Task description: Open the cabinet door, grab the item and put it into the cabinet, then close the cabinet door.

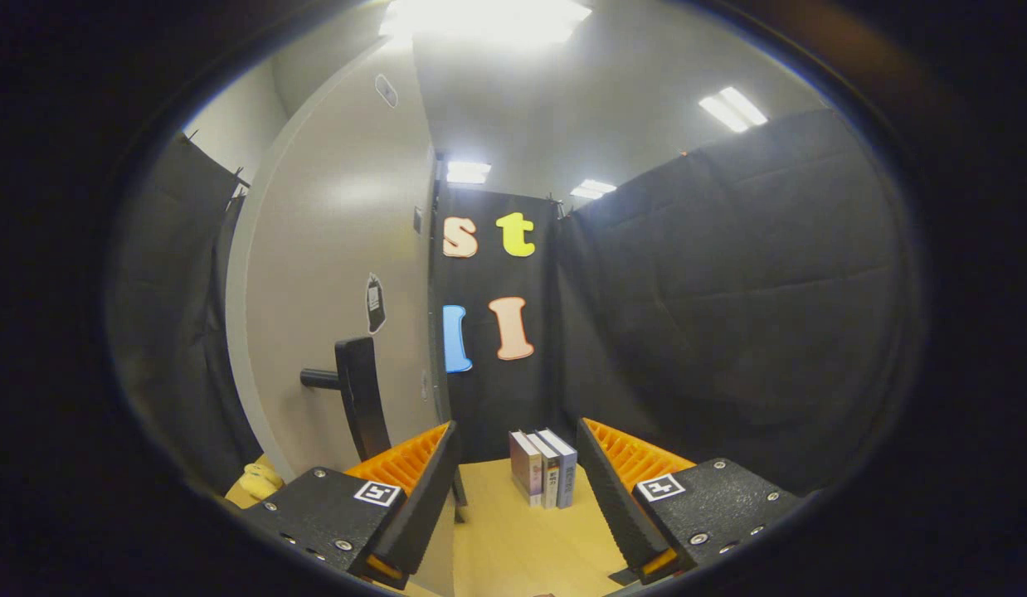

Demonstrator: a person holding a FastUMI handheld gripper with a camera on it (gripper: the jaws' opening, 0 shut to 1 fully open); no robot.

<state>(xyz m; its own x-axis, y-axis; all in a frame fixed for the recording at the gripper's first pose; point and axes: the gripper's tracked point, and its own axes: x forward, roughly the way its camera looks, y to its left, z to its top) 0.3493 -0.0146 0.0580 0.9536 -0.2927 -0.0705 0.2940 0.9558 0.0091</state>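
Note:
My gripper [518,439] is open, with nothing between its fingers. Beyond the fingertips, three upright books [543,467] stand together on the wooden table [522,547], close to the black back wall. To the left rises a tall light-grey cabinet door [339,274], seen at a slant. A black bar handle [357,396] sticks out of the door just past my left finger [414,489]. The cabinet's inside is hidden by the door.
A yellow soft thing [260,479] lies low at the left, beside the cabinet's foot. Black cloth walls [729,315] close the booth on the right and behind the books. Bare tabletop lies between my fingers and the books.

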